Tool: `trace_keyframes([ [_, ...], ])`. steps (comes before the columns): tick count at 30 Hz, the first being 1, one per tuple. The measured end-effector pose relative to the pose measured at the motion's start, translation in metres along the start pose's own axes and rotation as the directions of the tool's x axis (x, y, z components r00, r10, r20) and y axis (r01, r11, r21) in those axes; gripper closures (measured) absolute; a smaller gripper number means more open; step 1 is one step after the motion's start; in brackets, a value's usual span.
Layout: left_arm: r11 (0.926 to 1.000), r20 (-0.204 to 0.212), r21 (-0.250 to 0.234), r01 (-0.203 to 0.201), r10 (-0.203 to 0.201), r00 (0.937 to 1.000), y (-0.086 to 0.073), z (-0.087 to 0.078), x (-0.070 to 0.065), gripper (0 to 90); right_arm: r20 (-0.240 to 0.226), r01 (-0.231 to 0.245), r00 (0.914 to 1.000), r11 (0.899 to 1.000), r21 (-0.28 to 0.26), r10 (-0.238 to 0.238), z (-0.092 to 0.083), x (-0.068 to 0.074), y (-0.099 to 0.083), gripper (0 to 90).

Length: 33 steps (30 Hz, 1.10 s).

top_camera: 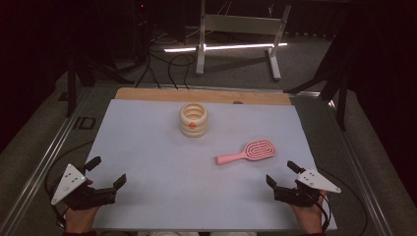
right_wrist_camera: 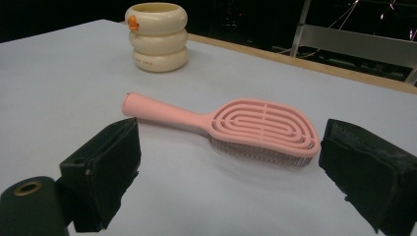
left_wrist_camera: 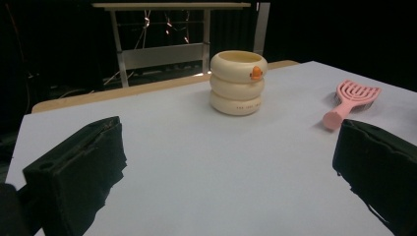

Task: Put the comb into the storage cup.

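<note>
Hairbrush [top_camera: 250, 151] flat on table [top_camera: 147, 147], at eleven o'clock from right gripper [top_camera: 283, 177], near, untouched. Fingers [right_wrist_camera: 105, 162] spread wide, empty. Left gripper [top_camera: 105, 172] likewise open, empty, well apart at eight o'clock.

The room was dim; the pale tabletop [top_camera: 162, 162] was evenly lit, shadows soft, and the near jaws blurred.
</note>
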<state>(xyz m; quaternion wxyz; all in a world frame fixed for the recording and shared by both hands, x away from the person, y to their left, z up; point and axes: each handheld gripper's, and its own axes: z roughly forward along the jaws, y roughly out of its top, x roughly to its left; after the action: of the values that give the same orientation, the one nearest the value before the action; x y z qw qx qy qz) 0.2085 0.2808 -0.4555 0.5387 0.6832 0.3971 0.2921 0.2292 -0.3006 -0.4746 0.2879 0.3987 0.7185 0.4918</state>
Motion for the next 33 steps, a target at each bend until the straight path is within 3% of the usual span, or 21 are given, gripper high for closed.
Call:
trace_keyframes([
  [19,0.9998,-0.022,0.008,0.021,-0.021,0.9995,-0.003,0.001,0.001,0.3,-0.010,-0.015,0.9998,1.000,0.017,0.015,0.005,0.001,0.002,8.4],
  [33,0.9998,-0.029,0.016,0.015,-0.015,0.9995,-0.004,0.003,0.000,0.3,-0.025,0.006,0.9997,1.000,0.030,-0.005,0.011,0.007,0.010,8.4],
])
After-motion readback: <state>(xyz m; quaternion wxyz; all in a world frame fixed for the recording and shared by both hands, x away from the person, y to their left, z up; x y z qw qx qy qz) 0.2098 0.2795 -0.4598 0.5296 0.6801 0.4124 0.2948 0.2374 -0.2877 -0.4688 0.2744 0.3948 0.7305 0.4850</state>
